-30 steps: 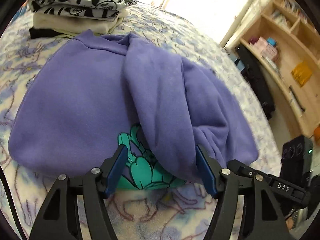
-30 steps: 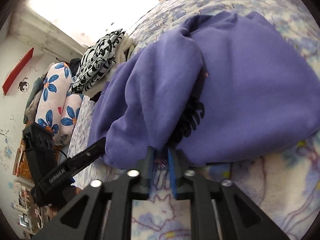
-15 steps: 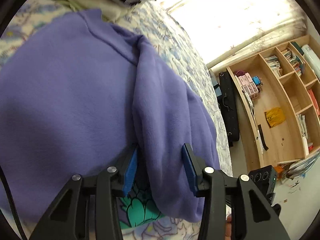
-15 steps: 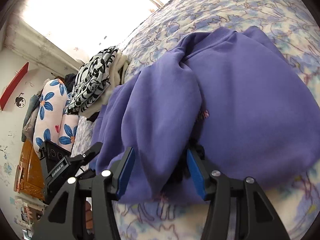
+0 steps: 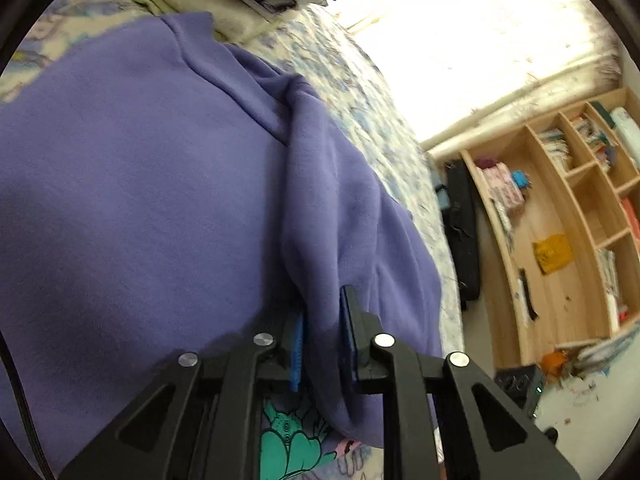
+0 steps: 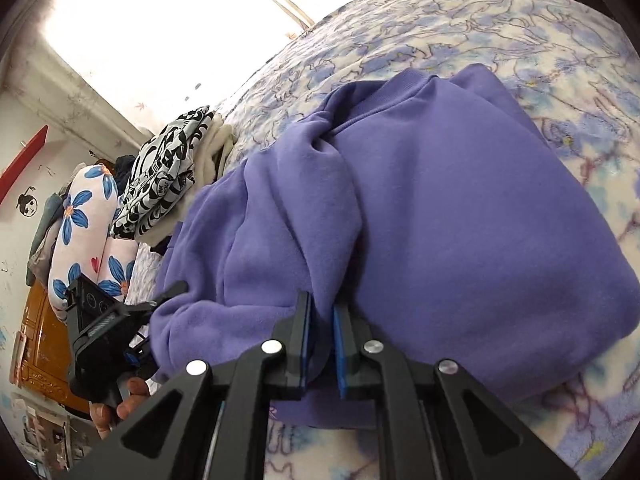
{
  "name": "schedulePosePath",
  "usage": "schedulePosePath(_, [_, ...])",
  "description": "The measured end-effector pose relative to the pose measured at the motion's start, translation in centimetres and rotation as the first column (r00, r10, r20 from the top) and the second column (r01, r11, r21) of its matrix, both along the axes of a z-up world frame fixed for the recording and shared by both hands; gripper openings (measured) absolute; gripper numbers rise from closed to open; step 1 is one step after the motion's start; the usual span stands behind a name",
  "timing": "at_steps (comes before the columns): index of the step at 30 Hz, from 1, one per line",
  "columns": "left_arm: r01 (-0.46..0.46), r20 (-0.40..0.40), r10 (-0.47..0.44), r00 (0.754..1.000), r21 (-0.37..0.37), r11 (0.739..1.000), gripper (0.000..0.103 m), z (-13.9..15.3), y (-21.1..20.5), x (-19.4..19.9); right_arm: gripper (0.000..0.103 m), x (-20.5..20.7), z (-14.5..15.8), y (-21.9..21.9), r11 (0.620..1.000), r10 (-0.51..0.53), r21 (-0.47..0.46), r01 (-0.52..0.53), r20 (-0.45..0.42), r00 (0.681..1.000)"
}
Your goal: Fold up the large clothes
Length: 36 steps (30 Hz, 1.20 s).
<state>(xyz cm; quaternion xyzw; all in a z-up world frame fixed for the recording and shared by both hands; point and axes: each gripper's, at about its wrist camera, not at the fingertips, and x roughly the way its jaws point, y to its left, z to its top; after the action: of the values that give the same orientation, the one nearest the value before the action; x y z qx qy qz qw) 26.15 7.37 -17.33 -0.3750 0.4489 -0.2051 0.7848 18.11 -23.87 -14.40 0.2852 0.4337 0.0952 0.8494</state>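
A purple sweatshirt (image 5: 140, 180) lies partly folded on the flowered bedspread (image 6: 440, 20), one sleeve laid down its middle. A teal print (image 5: 292, 440) peeks out under its near hem. My left gripper (image 5: 322, 308) is closing and its blue pads pinch the sleeve fold near the hem. In the right wrist view the sweatshirt (image 6: 460, 220) fills the centre, and my right gripper (image 6: 321, 304) is closing with its pads pressed on a ridge of the purple fabric at the near edge. The left gripper (image 6: 108, 320) and the hand (image 6: 120, 404) holding it show at the left.
A stack of folded clothes topped by a black-and-white print (image 6: 164, 176) sits beyond the sweatshirt's collar. Flowered pillows (image 6: 80, 232) lie at the head of the bed. A wooden bookshelf (image 5: 560, 220) and a black bag (image 5: 460, 232) stand past the bed's edge.
Both grippers went from open around the sleeve folds to pinched on the purple fabric. The left one moved forward and down and rolled; the right one edged closer to the hem.
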Motion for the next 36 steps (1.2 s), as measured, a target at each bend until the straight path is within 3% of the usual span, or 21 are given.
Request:
schedulePosePath(4, [-0.058,0.118,0.034,0.992,0.206,0.977,0.01,3.6,0.2,-2.6,0.009,-0.8,0.5,0.5,1.0,-0.001,-0.027,0.002,0.032,0.999])
schedulePosePath(7, [-0.037,0.051,0.023,0.998,0.29,0.956,0.01,1.8,-0.2,-2.7,0.009,-0.7,-1.4,0.8,0.999,-0.003,-0.049,0.002,-0.01,1.0])
schedulePosePath(9, [-0.037,0.036,0.028,0.999,0.287,0.957,0.011,0.6,-0.1,-2.5,0.009,-0.8,-1.6,1.0,0.998,-0.001,-0.062,0.001,-0.005,1.0])
schedulePosePath(13, [-0.036,0.046,0.024,0.999,0.287,0.957,0.018,1.2,0.1,-2.5,0.014,-1.0,-0.3,1.9,0.988,0.018,-0.155,-0.018,-0.002,1.0])
schedulePosePath(15, [-0.043,0.054,0.028,0.998,0.308,0.95,0.032,2.0,0.4,-2.8,0.026,-1.1,0.5,2.0,0.981,0.021,-0.195,-0.024,-0.016,1.0])
schedulePosePath(17, [-0.073,0.069,0.052,0.996,0.355,0.932,0.045,2.7,0.9,-3.3,0.032,-1.3,1.7,2.0,0.967,0.019,-0.254,-0.023,-0.016,1.0])
schedulePosePath(20, [-0.153,0.137,0.102,0.985,0.447,0.881,0.047,4.9,1.6,-4.4,0.032,-2.2,4.1,1.9,0.947,0.004,-0.322,0.013,0.054,0.999])
schedulePosePath(22, [-0.167,0.174,0.096,0.98,0.46,0.872,0.047,6.0,1.6,-5.0,0.032,-2.4,5.4,2.1,0.95,0.025,-0.311,0.011,0.112,0.993])
schedulePosePath(26, [-0.101,0.246,-0.006,0.969,0.418,0.903,0.046,8.4,-0.3,-4.7,0.032,-0.1,7.1,4.1,0.928,0.079,-0.373,-0.005,0.185,0.98])
schedulePosePath(29, [-0.046,0.275,-0.081,0.958,0.426,0.903,0.045,9.1,-3.3,-4.0,0.032,2.6,7.1,5.6,0.925,0.114,-0.379,-0.028,0.206,0.972])
schedulePosePath(31, [0.008,0.266,-0.145,0.953,0.455,0.89,0.043,8.6,-5.1,-3.0,0.032,4.8,6.2,6.2,0.929,0.133,-0.367,-0.056,0.188,0.973])
schedulePosePath(36, [0.104,0.088,-0.175,0.981,0.526,0.844,0.038,4.4,-7.3,-0.7,0.028,8.7,2.3,5.9,0.896,0.114,-0.436,-0.085,0.041,0.993])
